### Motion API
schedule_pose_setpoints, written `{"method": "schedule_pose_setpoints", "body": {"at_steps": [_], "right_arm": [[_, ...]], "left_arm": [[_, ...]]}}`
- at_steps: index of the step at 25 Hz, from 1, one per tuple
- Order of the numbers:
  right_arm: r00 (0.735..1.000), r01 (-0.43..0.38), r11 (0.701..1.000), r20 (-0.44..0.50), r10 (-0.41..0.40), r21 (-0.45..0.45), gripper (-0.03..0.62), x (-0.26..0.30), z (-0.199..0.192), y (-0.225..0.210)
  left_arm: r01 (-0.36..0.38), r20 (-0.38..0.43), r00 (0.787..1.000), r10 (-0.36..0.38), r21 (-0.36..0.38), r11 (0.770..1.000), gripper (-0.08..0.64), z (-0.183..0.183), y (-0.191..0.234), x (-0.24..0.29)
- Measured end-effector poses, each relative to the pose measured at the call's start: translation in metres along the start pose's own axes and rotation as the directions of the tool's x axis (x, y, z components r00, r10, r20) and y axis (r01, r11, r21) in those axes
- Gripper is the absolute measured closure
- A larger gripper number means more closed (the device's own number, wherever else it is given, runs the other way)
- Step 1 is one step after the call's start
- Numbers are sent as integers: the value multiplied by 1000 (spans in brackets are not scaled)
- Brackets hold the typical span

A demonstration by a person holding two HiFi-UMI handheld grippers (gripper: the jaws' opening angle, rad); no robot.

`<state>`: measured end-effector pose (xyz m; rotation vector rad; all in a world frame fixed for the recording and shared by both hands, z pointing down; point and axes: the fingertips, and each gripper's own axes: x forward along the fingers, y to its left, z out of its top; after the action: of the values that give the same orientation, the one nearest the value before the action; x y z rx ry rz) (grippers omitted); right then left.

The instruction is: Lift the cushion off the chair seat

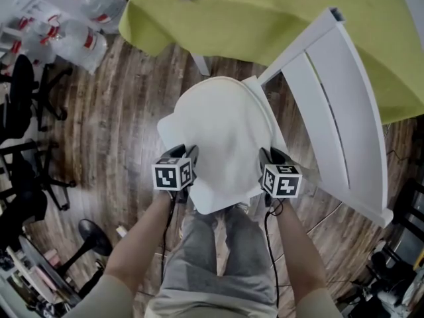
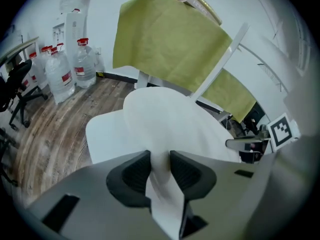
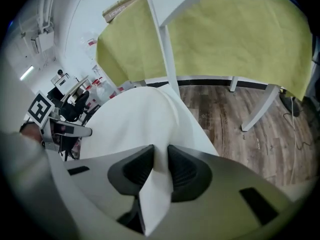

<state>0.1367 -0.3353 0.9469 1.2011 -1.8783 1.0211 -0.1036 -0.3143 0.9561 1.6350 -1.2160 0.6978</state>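
We have both grippers clamped on the cushion (image 1: 222,134); it lies on the chair (image 1: 344,105) seat (image 2: 102,134).

The left gripper (image 2: 160,160) takes the near-left edge and the right gripper (image 3: 160,156) the near-right edge. In each gripper view the fingers (image 2: 132,171) press a thin white fold flat between them, so both are grasping the cushion. The cushion humps up in the middle and its far part rests on the seat, in front of the backrest. We judge it soft, light and floppy: it should sag between the two holds and drape as it rises, not come up as a board. The pinched folds are thin and smooth, so they may creep out of the fingers. Holds deeper in from the edge, one on each side, would be safer.
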Motion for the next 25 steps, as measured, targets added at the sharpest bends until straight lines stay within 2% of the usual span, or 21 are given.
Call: {"method": "schedule_pose_setpoints", "body": {"at_steps": [3,6,11,15,25], "right_arm": [[1000,22,999,-9,-22,-34,491,-16,-2,10],[1000,25,999,-5,-25,-32,491,-38,1,21],[999,9,999,51,-6,-50,491,-90,29,47],[996,4,997,87,2,-73,491,-144,53,65],[962,5,989,270,35,-145,489,-289,129,116]], "left_arm": [[26,35,999,-26,0,1000,442,10,-9,-21],[43,66,997,-42,-20,999,449,17,-16,-48],[55,105,993,-54,-11,998,449,34,-26,-105],[67,139,988,-69,23,998,450,50,-47,-157],[105,293,948,-129,96,990,451,111,-96,-301]]}}
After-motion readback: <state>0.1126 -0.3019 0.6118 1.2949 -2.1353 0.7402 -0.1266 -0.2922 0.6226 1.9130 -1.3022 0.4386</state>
